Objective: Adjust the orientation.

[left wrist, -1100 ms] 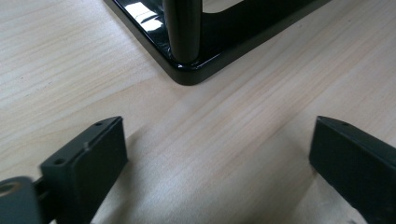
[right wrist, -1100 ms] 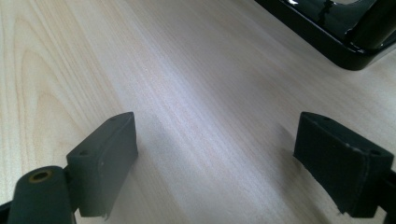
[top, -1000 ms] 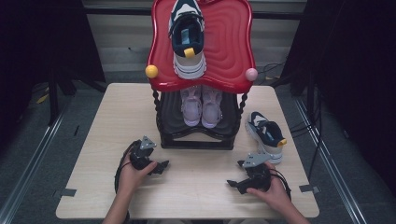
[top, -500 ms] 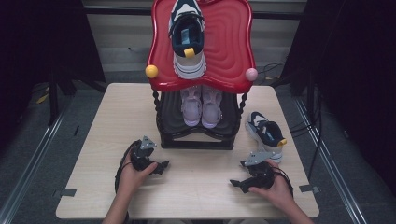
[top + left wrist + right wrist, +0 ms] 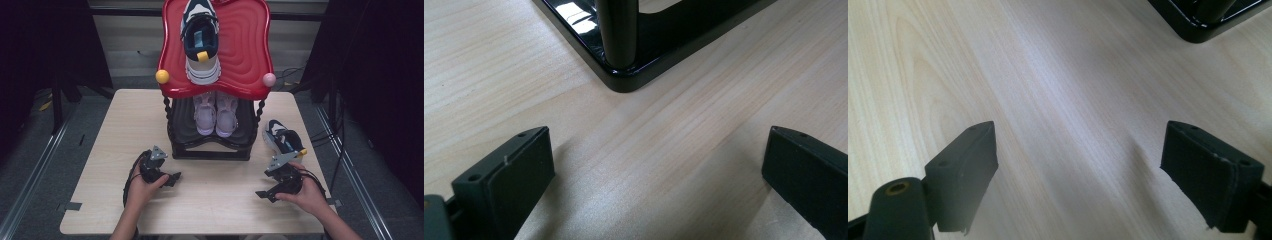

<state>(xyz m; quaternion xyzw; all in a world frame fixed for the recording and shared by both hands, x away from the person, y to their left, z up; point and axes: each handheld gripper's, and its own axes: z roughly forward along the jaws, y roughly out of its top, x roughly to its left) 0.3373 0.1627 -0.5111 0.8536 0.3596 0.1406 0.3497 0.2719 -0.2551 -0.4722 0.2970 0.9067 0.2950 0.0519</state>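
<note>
The left hand-held gripper (image 5: 172, 178) rests on the desk (image 5: 115, 130), jaws spread and empty, near the black shoe rack (image 5: 210, 147). The right hand-held gripper (image 5: 264, 194) also lies released on the desk, with a navy-and-white shoe (image 5: 282, 139) just beyond it.

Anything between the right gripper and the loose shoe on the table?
Nothing visible. The right gripper sits open on the table, and the shoe lies just beyond that hand, beside the rack. Bare tabletop lies between them; the gripper points away from the shoe.
</note>
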